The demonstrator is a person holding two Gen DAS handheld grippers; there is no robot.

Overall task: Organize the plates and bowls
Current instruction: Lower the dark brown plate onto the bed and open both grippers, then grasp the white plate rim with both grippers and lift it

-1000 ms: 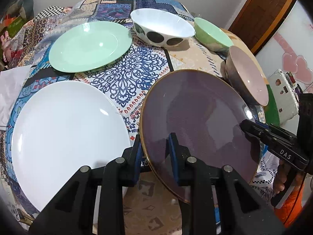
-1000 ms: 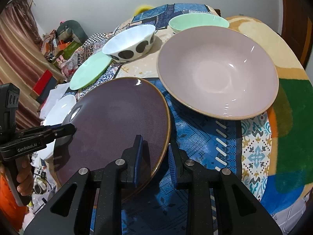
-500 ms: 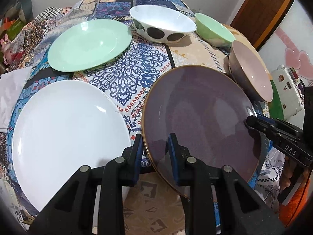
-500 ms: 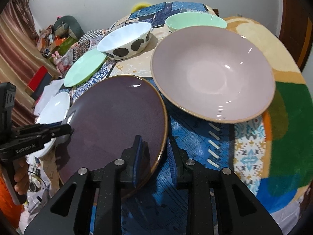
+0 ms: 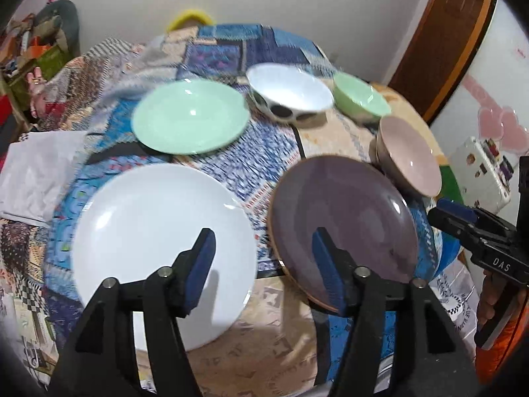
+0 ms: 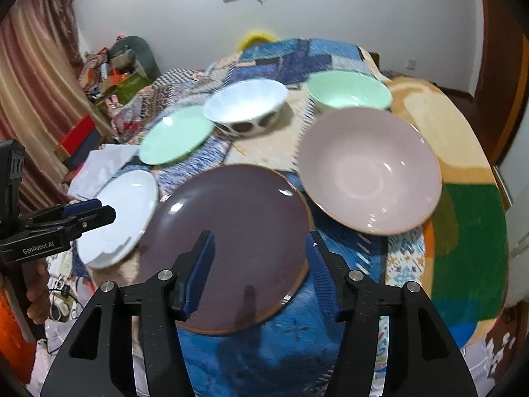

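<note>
On the bench (image 5: 284, 165), left to right in the left wrist view, lie the white plate (image 5: 158, 248), the mint plate (image 5: 190, 115) behind it, the spotted bowl (image 5: 291, 97), the purple plate (image 5: 344, 228), the green bowl (image 5: 360, 101) and the pink bowl (image 5: 410, 155).

The left hand-held gripper (image 5: 263, 266) is released; its jaws have just been opening, and nothing sits between them now, one pad over the white plate, the other over the purple plate's near edge. The right hand-held gripper (image 6: 259, 266) is likewise released, jaws just opened, hanging above the purple plate (image 6: 228, 248) without pressing it. The purple plate rests flat at the bench's near edge, between the white plate and the pink bowl.

The step looks like a set-down just finished. Next, I judge, comes picking another piece, perhaps the white plate, to stack with its kind; that calls for both grippers to pinch opposite rims.

Only the right wrist view shows the full hollow of the pink bowl (image 6: 370, 172) and the curtain (image 6: 29, 82). Only the left wrist view shows the whole white plate and the door (image 5: 443, 43).
</note>
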